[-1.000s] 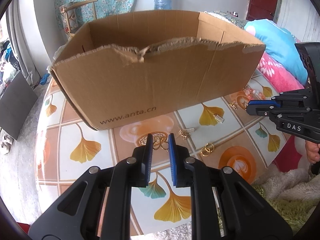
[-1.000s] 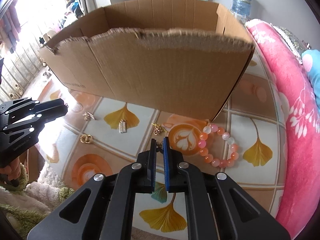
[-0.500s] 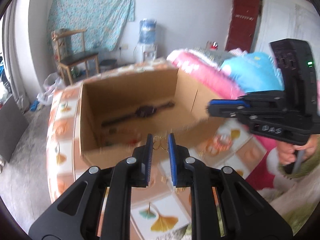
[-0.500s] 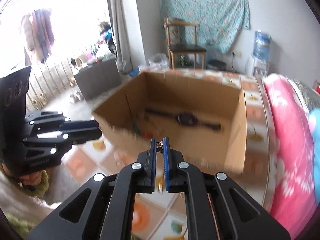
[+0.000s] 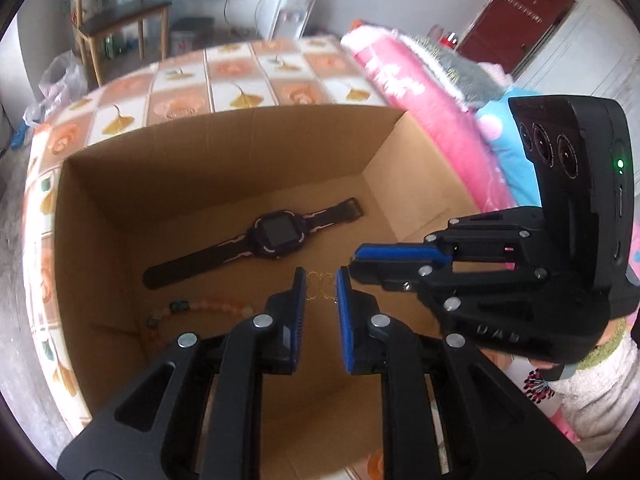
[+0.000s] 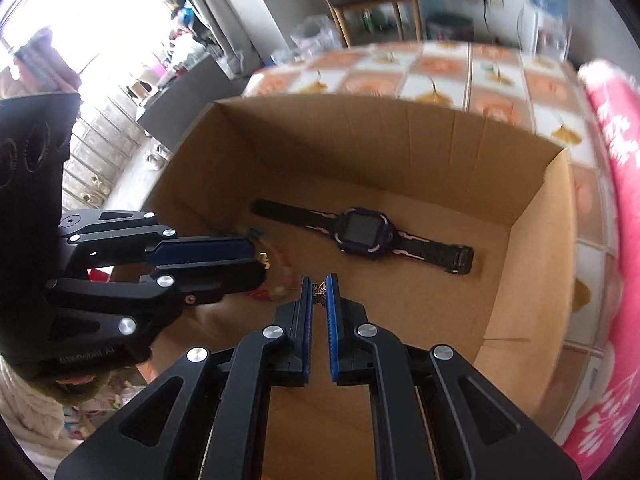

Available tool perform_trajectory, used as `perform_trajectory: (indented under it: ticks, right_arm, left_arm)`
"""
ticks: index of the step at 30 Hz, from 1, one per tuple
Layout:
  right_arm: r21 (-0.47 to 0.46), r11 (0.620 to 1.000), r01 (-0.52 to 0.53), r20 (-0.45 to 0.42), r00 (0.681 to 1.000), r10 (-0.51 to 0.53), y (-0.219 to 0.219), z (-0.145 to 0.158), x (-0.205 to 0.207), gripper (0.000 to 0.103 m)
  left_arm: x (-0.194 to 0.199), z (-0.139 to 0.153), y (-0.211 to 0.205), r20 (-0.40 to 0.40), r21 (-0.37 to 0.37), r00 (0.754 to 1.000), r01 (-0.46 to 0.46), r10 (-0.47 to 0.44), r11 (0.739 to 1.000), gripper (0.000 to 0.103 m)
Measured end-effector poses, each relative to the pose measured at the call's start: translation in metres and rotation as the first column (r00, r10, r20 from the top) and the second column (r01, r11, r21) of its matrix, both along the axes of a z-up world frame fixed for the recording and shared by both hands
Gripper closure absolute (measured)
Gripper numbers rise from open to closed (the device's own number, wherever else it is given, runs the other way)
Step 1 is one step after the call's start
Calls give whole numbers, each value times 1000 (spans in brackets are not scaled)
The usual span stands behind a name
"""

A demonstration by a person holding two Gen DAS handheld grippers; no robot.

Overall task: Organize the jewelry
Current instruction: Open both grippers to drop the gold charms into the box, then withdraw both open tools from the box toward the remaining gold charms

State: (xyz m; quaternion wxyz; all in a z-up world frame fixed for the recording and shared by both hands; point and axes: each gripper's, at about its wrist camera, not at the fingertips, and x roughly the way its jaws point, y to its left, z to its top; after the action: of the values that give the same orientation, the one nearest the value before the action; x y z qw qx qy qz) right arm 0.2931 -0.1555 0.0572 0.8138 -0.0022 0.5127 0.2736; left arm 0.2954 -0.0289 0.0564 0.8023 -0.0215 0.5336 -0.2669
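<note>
Both grippers hang side by side over the open cardboard box [image 5: 224, 148]. My left gripper [image 5: 319, 280] is shut on a thin gold earring [image 5: 320, 286] that spans its blue pads. My right gripper [image 6: 319, 282] is shut on a small bronze-gold earring [image 6: 319, 289]. In the left wrist view the right gripper [image 5: 354, 258] stands just to the right. In the right wrist view the left gripper [image 6: 260, 258] comes in from the left. On the box floor lie a dark watch [image 5: 276, 236] and a pale bead bracelet [image 5: 204, 306].
The box stands on a table with an orange ginkgo-leaf cloth [image 5: 236, 96]. A pink blanket [image 5: 404, 92] lies along the table's right side. Behind stand a wooden chair [image 5: 120, 12] and a water dispenser [image 5: 288, 4]. A fluffy sleeve [image 5: 592, 380] shows at lower right.
Both grippers have risen from the table in front of the box and moved forward over its near wall, each still holding its earring. The inside of the box now shows.
</note>
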Motion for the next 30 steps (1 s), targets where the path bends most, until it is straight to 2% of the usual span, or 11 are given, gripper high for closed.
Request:
perform_trajectory:
  ticks: [3,10,13,16,20,24,28,30]
  right_arm:
    - [-32,999,20,-13,1000,-20,-1,-9,12,96]
    - [-11,999,51,-13,999,-52,-12,-11,18,95]
    - [1,998,65,-8,998,-65,-18,-9,17,94]
    - [12,997,79,5,997,-79,-24,-4,14,84]
    - [28,996,88,57,994,-89,-31,10,3,75]
    - [54,993,101,120,987,-106,-40,29,-13,68]
    - [119,988,95,200,973,-117,-55,57,-53,55]
    - [177,981,77,247,961,-120,-66,69,-84,45]
  left_arm:
    - [14,-11,-6,-68,-9,998,-10,9,1000,88]
    - [23,-31,-5,-137,-15,989,-59,57,998,87]
    - [21,-33,-5,-137,-12,989,-58,56,998,85]
    - [21,-33,-3,-128,-5,989,-70,69,998,79]
    - [14,-18,2,-81,-12,993,-83,81,997,77]
    - [-3,8,10,16,-11,996,-85,85,996,67]
    - [-37,38,31,93,-45,991,-97,101,994,51]
    - [-65,54,46,124,-75,987,-95,104,993,35]
